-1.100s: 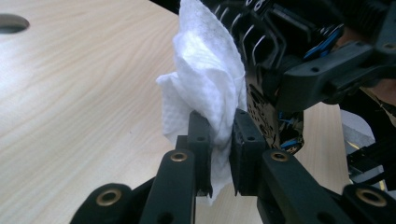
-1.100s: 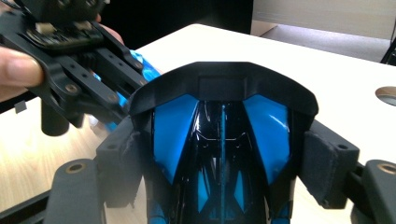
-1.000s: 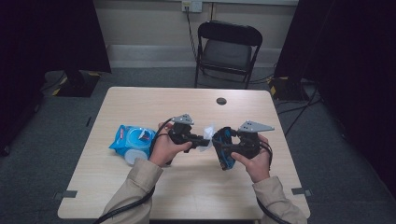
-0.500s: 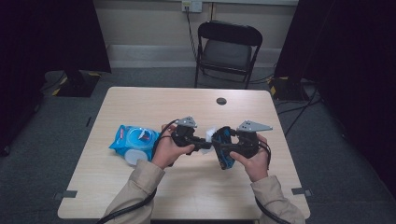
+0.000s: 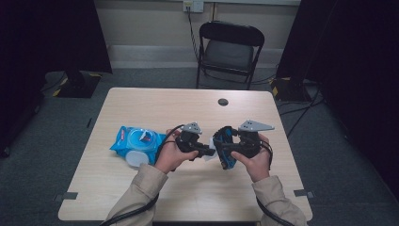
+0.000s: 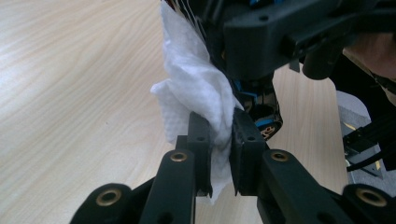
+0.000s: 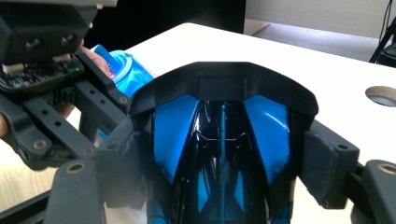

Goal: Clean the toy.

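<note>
A glossy black-and-blue object [image 7: 222, 126] sits between the jaws of my right gripper [image 7: 222, 164], which is shut on its sides. In the high view the right gripper [image 5: 227, 147] holds the object [image 5: 224, 157] above the table's middle. My left gripper [image 6: 219, 135] is shut on a crumpled white wipe [image 6: 196, 88], and the wipe is pressed against the object. From above, the left gripper [image 5: 207, 151] points right at the object, with the wipe [image 5: 210, 153] between the two. A blue pack of wipes [image 5: 136, 141] lies on the table to the left, its white lid open.
The light wooden table [image 5: 155, 108] has a round cable hole [image 5: 223, 101] near its far edge. A black folding chair [image 5: 230, 49] stands behind the table. Dark curtains flank the room. The blue pack [image 7: 123, 70] also shows behind the left gripper in the right gripper view.
The left gripper with the wipe has shifted slightly to the right along the object. The right gripper and the object have stayed about where they were.
</note>
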A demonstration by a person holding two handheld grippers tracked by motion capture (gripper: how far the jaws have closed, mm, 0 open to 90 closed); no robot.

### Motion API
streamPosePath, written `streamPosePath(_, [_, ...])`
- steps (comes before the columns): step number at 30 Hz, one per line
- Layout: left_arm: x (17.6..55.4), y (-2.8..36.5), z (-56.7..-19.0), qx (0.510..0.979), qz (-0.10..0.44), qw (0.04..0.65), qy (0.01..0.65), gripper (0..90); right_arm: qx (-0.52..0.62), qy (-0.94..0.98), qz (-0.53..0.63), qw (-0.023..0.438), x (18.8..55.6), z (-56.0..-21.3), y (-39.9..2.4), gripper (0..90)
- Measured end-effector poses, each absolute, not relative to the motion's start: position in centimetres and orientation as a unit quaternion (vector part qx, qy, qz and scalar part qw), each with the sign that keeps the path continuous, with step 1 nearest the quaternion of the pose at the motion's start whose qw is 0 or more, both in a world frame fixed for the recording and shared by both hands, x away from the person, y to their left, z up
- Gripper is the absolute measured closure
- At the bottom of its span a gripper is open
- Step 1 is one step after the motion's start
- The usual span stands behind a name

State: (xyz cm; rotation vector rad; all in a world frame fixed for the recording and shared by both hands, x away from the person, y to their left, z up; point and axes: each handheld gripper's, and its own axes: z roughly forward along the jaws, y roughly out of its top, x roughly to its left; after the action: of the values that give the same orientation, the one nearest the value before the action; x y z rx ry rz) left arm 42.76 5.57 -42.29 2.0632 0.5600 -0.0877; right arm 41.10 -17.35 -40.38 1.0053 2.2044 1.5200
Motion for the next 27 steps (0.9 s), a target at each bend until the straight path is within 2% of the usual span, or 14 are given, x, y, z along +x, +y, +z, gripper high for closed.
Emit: streamPosePath(27, [41.2, 3.5, -45.5, 0.865, -0.052, 0.451, 0.212, 80.3, 0.356, 0.756, 0.53, 0.142, 41.4, -39.9, -17.1, 25.5])
